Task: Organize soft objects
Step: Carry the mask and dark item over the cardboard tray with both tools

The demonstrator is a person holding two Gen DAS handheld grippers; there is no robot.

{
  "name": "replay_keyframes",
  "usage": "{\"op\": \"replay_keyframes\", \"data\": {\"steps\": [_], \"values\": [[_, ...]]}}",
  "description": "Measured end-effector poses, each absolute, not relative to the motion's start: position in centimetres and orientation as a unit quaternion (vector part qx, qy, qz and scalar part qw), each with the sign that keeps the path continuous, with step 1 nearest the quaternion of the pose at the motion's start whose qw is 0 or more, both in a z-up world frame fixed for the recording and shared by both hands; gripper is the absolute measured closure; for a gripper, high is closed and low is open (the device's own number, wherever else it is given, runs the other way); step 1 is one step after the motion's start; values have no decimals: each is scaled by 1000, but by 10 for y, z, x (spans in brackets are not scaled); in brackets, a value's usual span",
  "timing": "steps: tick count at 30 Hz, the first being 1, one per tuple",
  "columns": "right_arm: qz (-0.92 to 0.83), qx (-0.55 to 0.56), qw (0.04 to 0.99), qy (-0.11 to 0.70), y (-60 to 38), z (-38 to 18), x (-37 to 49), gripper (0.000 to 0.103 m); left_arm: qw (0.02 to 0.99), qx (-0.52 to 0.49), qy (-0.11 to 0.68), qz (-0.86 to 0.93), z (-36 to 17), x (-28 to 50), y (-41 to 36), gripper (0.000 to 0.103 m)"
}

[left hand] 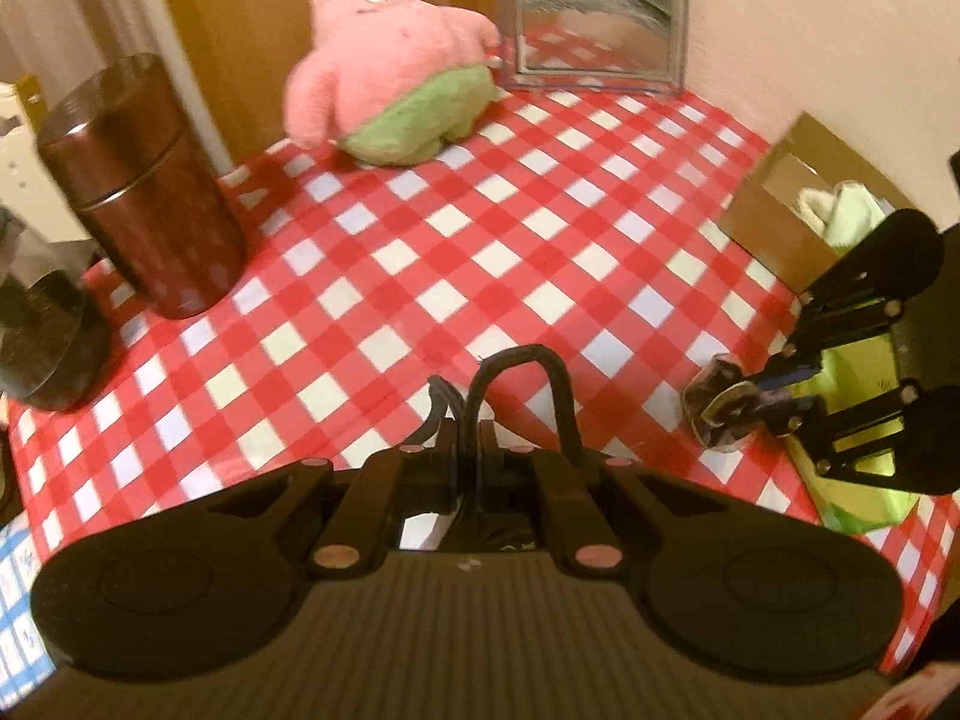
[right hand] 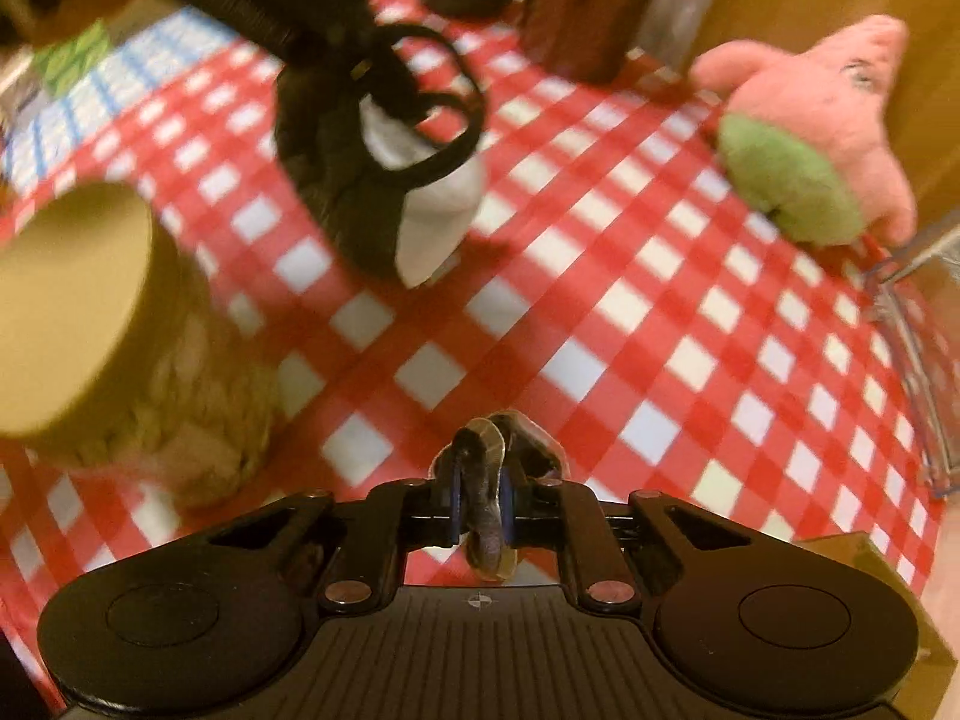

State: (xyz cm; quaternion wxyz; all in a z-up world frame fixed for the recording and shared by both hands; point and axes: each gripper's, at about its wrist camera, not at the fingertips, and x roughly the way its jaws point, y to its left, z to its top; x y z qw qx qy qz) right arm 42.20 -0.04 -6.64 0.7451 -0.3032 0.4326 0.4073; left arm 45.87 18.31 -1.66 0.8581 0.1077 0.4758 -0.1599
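My left gripper (left hand: 468, 438) is shut on the black cord loop (left hand: 522, 372) of a black and white soft pouch (right hand: 420, 204). In the right wrist view the pouch hangs from it above the checked cloth. My right gripper (right hand: 480, 480) is shut on a small dark crinkly wrapped item (right hand: 486, 516). The left wrist view shows that gripper at the right edge with the item (left hand: 717, 411) at its tips. A pink plush star with green shorts (left hand: 390, 72) sits at the far side of the table, apart from both grippers.
A red and white checked cloth (left hand: 480, 252) covers the table. A brown tin (left hand: 144, 192) and a dark jar (left hand: 42, 348) stand left. A cardboard box with pale green cloth (left hand: 798, 210) is right. A clear plastic stand (left hand: 594, 18) is at the back. A woven jar with tan lid (right hand: 78, 312) is nearby.
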Motion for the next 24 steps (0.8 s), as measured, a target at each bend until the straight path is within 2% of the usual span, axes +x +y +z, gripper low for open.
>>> {"op": "replay_keyframes", "data": {"steps": [12,24], "values": [[364,-181,823,396,-34,7,397,92,883,69,445,-132,44,422,172,98],[334,-134,852,380,-96,57,338,92,903,29,408,-135,104,368,125,98]]}}
